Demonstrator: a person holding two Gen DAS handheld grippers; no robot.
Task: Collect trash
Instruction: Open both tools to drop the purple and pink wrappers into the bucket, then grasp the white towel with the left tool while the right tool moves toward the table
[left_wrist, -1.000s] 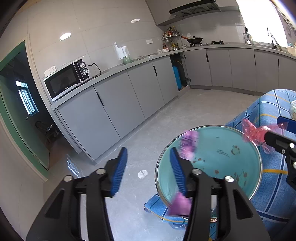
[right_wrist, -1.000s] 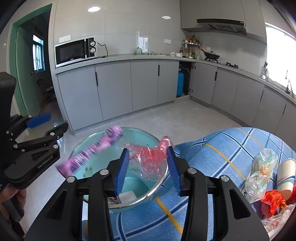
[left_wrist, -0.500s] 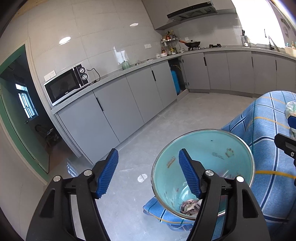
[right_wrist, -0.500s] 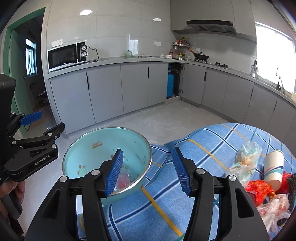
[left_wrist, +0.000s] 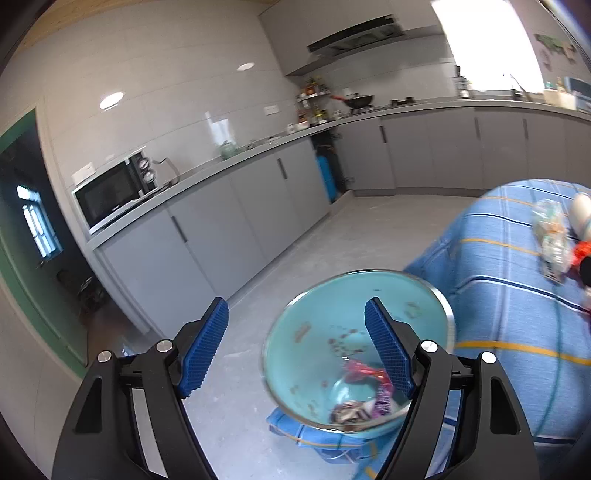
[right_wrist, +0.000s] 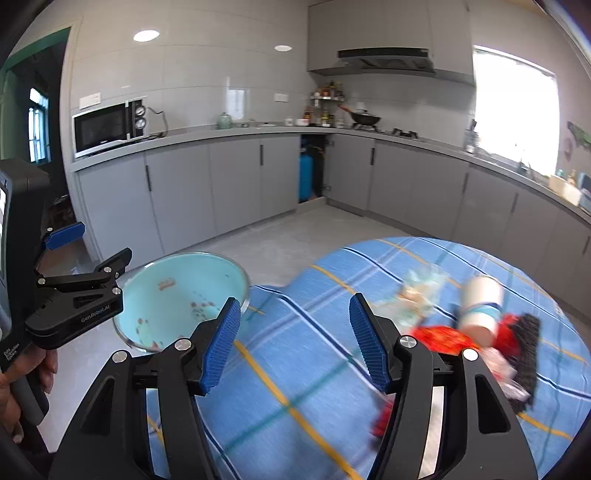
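Right wrist view puts your blue striped tablecloth (right_wrist: 295, 369) across the table, its trash pile at the right edge: a paper cup (right_wrist: 480, 306), a clear bag (right_wrist: 417, 291) and red wrappers (right_wrist: 443, 338), all blurred. Your teal bowl (right_wrist: 177, 291) sits at the left edge, holding wrappers (left_wrist: 364, 393). Your right gripper (right_wrist: 293, 343) and left gripper (left_wrist: 295, 345) both gape wide, empty.
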